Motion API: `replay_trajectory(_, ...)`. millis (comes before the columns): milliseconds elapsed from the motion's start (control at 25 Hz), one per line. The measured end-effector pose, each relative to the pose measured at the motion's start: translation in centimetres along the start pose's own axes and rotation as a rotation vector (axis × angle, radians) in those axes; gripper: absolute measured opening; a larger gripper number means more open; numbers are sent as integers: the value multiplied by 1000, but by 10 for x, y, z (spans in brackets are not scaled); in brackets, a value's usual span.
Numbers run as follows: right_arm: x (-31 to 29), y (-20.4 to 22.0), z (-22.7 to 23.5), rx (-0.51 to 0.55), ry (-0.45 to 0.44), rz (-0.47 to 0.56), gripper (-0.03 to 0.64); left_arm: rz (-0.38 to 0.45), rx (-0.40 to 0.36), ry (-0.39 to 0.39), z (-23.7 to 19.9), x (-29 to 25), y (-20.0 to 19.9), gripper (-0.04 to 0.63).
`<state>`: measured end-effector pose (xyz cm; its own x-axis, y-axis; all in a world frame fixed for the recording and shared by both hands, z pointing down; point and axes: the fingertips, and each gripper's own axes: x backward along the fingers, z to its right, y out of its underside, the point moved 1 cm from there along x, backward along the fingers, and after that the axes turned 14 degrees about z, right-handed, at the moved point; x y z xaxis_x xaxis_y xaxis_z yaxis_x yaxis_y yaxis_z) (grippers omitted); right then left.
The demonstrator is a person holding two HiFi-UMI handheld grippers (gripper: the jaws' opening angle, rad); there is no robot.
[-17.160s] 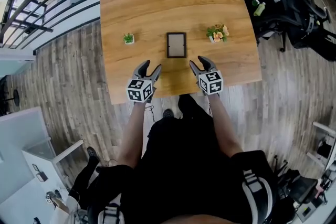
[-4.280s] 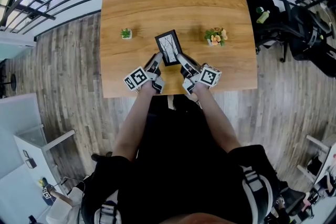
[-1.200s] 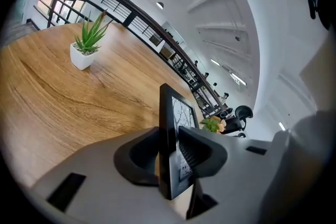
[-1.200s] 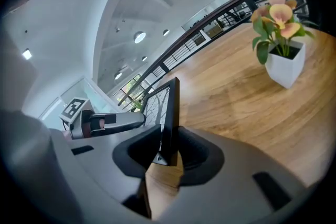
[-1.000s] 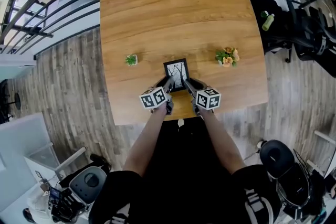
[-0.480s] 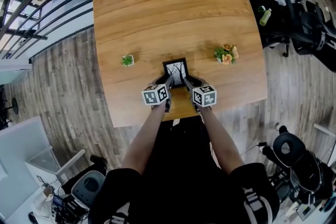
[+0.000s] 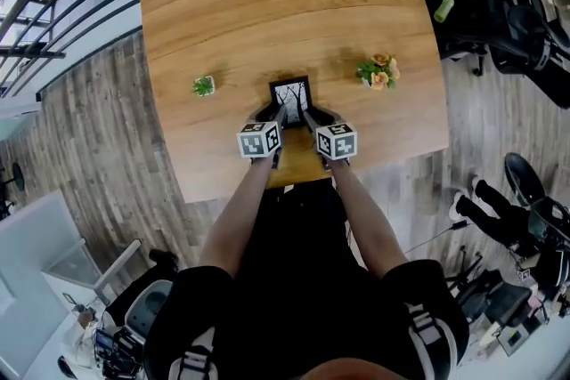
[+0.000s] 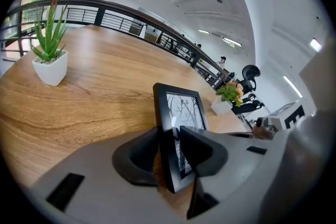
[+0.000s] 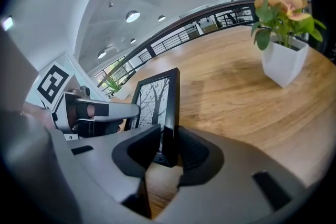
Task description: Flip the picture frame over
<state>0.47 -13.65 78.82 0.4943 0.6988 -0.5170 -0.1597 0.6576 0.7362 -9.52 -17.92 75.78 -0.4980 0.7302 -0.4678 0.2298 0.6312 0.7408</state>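
The black picture frame (image 7: 291, 93) shows its tree picture and stands tilted, low over the wooden table (image 7: 267, 4), between my two grippers. My left gripper (image 7: 276, 114) is shut on its left edge. In the left gripper view the frame (image 8: 178, 107) sits edge-on between that gripper's (image 8: 169, 145) jaws. My right gripper (image 7: 307, 114) is shut on the right edge. In the right gripper view the frame (image 9: 156, 94) rises from that gripper's (image 9: 168, 147) jaws, with the left gripper behind it. The frame's bottom corner is hidden by the fingers.
A small green plant in a white pot (image 7: 204, 86) (image 8: 50, 63) stands left of the frame. A flowering plant in a white pot (image 7: 377, 72) (image 9: 283, 57) stands to the right. The table's near edge (image 7: 294, 181) lies just behind the grippers. Railings and office chairs surround the table.
Both grippers have sunk toward the table with the frame between them, and the left one has rolled. Much earlier the frame lay flat with its plain back up.
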Motion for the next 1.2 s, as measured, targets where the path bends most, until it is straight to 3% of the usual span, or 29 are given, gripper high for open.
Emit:
replay_trajectory(360, -5, -3, 2, 106, 45, 5, 121, -27, -168, 7, -2, -7, 3, 147)
replay_trajectory(1200, -7, -6, 0, 274, 139, 13, 126, -79, -422, 43, -4, -15, 11, 153)
